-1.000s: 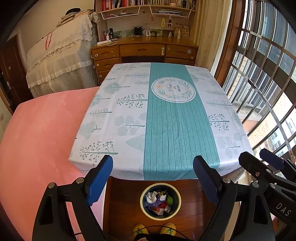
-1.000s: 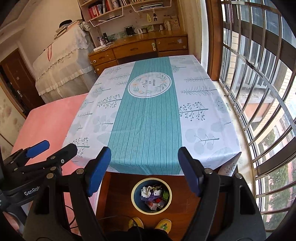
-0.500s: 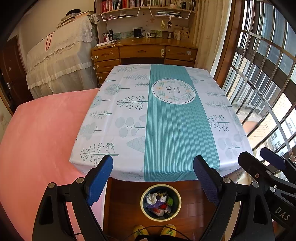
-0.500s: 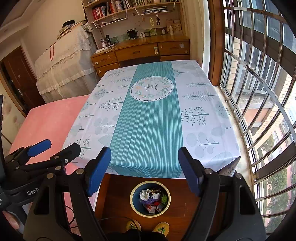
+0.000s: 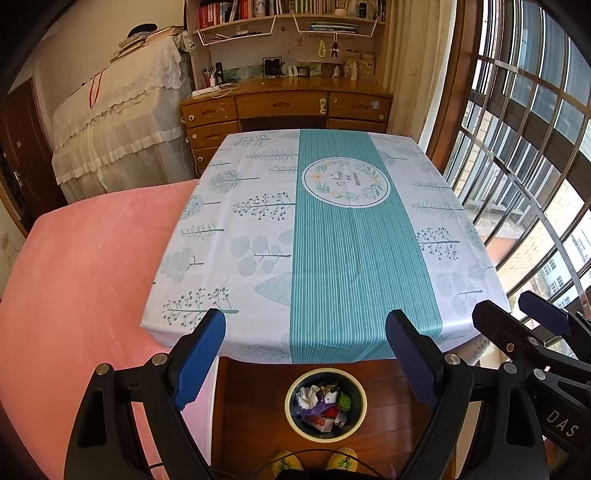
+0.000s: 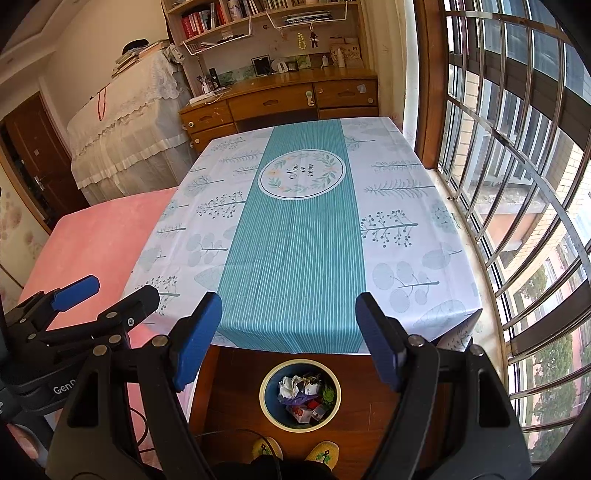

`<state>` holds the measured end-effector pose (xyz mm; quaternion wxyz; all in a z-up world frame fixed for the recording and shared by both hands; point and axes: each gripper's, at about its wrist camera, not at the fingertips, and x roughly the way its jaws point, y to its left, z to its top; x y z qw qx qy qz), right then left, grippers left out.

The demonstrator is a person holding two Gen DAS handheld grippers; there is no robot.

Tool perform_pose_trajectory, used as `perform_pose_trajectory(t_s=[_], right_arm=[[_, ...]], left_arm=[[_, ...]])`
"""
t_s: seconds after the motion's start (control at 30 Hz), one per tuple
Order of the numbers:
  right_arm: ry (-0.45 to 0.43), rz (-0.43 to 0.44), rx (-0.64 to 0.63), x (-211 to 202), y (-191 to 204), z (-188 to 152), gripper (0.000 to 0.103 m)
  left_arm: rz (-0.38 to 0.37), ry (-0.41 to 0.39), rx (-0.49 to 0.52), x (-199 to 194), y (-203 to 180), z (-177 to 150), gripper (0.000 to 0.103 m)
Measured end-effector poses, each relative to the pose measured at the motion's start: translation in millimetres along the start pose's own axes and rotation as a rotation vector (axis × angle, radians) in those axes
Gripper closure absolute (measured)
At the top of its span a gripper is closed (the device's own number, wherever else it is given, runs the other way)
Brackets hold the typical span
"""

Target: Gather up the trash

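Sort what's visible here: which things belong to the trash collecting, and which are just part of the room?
Belongs to the job:
- trash bin on the floor, holding trash
- left gripper, open, empty
- right gripper, open, empty

Just there:
- tablecloth
- wooden desk
- bookshelf
- pink bed cover
- window bars

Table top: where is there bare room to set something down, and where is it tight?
The whole white and teal tablecloth is bare, from the wooden desk to the near edge, pink bed to barred window. Crowded: the round blue trash bin below is full, hemmed by yellow slippers.
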<state>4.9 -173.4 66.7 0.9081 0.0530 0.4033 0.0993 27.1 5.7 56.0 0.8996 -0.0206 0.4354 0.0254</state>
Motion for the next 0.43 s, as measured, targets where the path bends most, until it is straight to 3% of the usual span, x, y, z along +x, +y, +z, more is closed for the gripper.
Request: perform_pose_trajectory(t_s=[0.43], right_arm=[[0.005, 0.000, 0.001, 2, -1, -1, 0.031]], left_arm=[[-0.009, 0.020, -0.026, 12, 13, -1, 0.013]])
